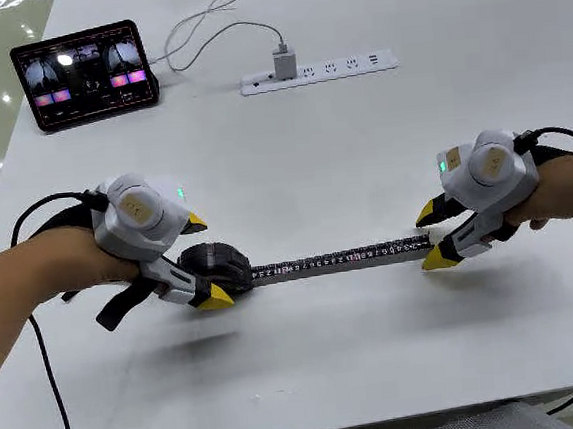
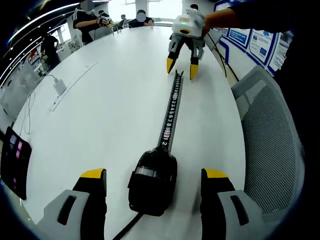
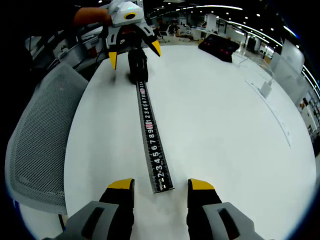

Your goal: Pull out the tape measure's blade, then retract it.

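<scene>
Between left tool (image 1: pixel 206 261), right tool (image 1: pixel 431 236) (both agape), tape measure blade (image 1: pixel 331 262), extended.

The left claw (image 1: pixel 206 261) is smooth pale grey plastic with yellow tips, and the right claw (image 1: pixel 431 236) is just the same. Between the left claw's jaws, the tape measure case (image 2: pixel 152 182): black plastic with a soft gloss on top. Ahead of it runs the blade (image 2: pixel 171 112), dark with a low sheen and pale print. Under both claws is the table (image 1: pixel 341 149), white, smooth and shiny. Beside the right claw, a chair (image 3: pixel 40 145) of grey woven mesh.
</scene>
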A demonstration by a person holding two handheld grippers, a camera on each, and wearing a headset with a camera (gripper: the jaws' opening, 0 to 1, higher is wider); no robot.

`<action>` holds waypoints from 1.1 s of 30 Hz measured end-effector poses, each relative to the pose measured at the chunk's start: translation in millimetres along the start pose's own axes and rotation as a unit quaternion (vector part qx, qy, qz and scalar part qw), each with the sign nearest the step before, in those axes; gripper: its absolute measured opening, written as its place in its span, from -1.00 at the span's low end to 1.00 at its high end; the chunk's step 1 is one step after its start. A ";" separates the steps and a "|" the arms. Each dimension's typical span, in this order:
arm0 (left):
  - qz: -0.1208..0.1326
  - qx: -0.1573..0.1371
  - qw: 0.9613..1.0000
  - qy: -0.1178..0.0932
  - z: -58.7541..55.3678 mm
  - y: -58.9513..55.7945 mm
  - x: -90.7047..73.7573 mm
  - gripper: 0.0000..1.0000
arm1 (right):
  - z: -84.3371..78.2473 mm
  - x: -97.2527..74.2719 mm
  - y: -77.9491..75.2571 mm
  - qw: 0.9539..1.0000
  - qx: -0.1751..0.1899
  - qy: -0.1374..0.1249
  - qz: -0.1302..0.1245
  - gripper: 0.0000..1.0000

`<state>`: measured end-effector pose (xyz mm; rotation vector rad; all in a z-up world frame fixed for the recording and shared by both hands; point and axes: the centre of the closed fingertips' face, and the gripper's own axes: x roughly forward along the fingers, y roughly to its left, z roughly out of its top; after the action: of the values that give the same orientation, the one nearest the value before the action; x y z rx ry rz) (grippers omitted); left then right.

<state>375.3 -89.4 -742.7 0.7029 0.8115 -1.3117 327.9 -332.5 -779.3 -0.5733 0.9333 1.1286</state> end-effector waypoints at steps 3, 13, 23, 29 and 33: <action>-0.010 -0.027 1.000 -0.013 0.0 -6.1 0.3 0.50 | 2.2 -4.3 -0.5 1.000 0.014 -0.015 -0.009 -0.16; 0.002 -0.068 0.997 -0.031 -9.6 -11.7 3.7 0.71 | -4.1 -14.2 -7.3 0.997 0.051 -0.040 -0.047 0.15; 0.042 -0.126 0.989 -0.060 -25.5 -2.5 -13.9 0.98 | -4.6 -22.2 -1.3 0.992 0.077 -0.068 -0.069 0.43; 0.077 -0.158 0.980 -0.092 -32.1 8.0 -29.5 0.98 | -7.8 -33.1 1.0 0.988 0.088 -0.087 -0.092 0.66; 0.122 -0.155 0.972 -0.127 -23.9 17.7 -42.6 0.98 | -7.9 -41.4 12.1 0.984 0.098 -0.110 -0.103 0.65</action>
<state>387.2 -44.0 -720.3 0.3640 0.6779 -0.9993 308.5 -355.3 -747.2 -0.3651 0.7638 0.8822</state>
